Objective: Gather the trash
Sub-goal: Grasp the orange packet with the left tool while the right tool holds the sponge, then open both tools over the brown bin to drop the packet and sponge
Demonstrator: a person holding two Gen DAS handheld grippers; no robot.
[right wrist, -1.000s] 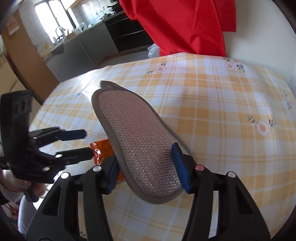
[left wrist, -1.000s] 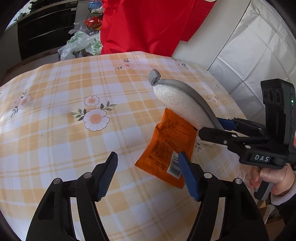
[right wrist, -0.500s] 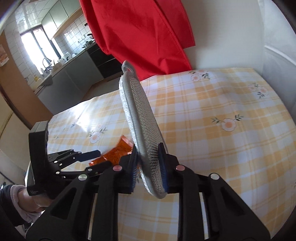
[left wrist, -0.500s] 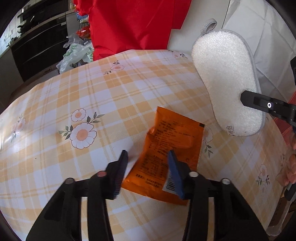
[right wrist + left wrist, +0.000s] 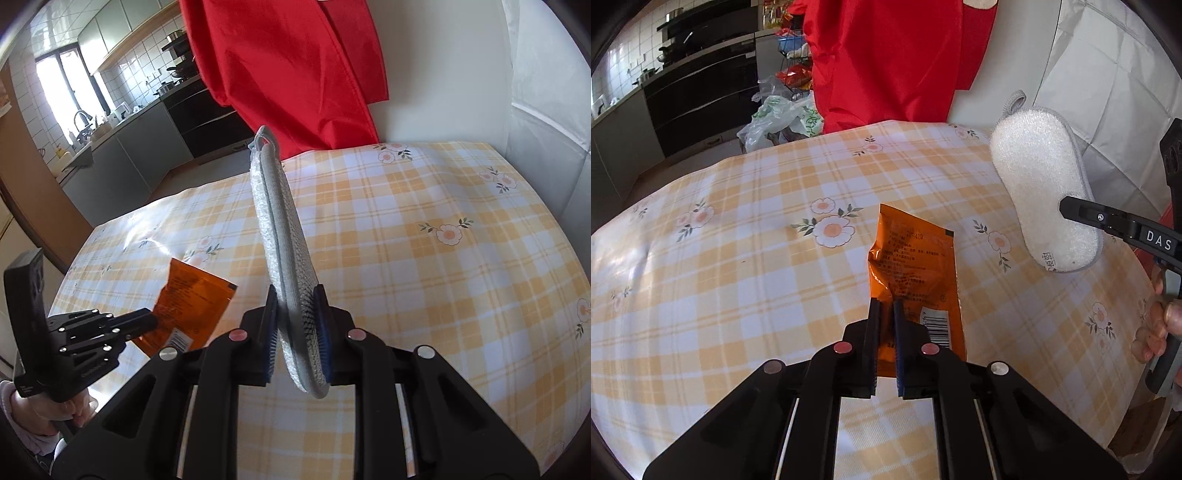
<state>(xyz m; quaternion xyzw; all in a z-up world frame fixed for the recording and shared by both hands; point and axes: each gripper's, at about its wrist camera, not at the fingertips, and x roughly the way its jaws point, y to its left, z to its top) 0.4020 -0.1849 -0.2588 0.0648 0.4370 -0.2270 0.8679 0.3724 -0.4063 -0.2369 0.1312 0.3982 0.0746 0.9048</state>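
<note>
- Your left gripper [image 5: 884, 308] had just been closing its fingers, and they pinched the lower edge of the orange wrapper [image 5: 916, 273]; the fingers hid the part of the wrapper between them.
- The wrapper's small print was too blurred to read.
- Your right gripper [image 5: 297, 299] held its fingers clamped on a grey-edged sponge pad [image 5: 284, 236], seen edge-on and standing nearly upright; its bottom end was hidden behind the fingers.
- Only part of your right hand [image 5: 1156, 328] showed, cut off at the frame edge.
- The surface [image 5: 738, 258] wore a yellow-checked cloth with flowers.
- Behind it hung a red cloth [image 5: 886, 55], beside dark kitchen cabinets [image 5: 701, 96] and a plastic bag [image 5: 779, 122].
</note>
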